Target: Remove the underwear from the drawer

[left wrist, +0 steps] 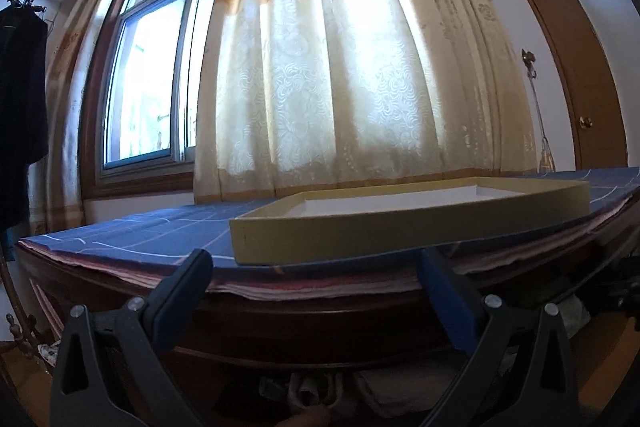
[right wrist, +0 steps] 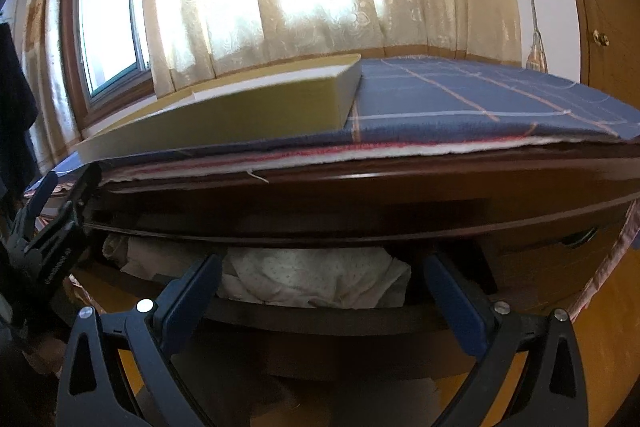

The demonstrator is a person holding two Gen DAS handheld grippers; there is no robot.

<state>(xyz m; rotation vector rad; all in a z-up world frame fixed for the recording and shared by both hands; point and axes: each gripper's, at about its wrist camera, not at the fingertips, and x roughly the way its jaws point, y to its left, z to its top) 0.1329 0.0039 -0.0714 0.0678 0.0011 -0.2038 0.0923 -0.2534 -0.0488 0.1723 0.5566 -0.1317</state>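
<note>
A dark, glossy wooden table (right wrist: 400, 187) is seen from its front edge, covered by a blue checked cloth (right wrist: 480, 99) with thin white and orange lines, under which pink and white layers of fabric show at the rim. On the cloth rests a shallow rectangular cardboard box lid (left wrist: 408, 227), yellowish outside and white inside, lying flat with one corner near the table edge. Behind the table a cream and orange patterned curtain (left wrist: 340, 67) hangs in soft folds before a wood-framed window (left wrist: 148, 87), and a brown door (left wrist: 580, 67) with a round brass knob is seen at the right. A dark garment (left wrist: 20, 87) hangs at the far left. Beneath the tabletop the drawer (right wrist: 320, 315) stands pulled out, its dark front rail crossing low in the right wrist view, and the overhanging tabletop shades its inside. In it lies the underwear (right wrist: 312, 279), a crumpled pale fabric with small dots, bunched beside other light cloth. The right gripper (right wrist: 320, 279) is held with its blue-padded fingers spread wide, just before the drawer front, the underwear seen between them. The left gripper (left wrist: 316, 267) is likewise spread apart, level with the table edge, grasping nothing.
</note>
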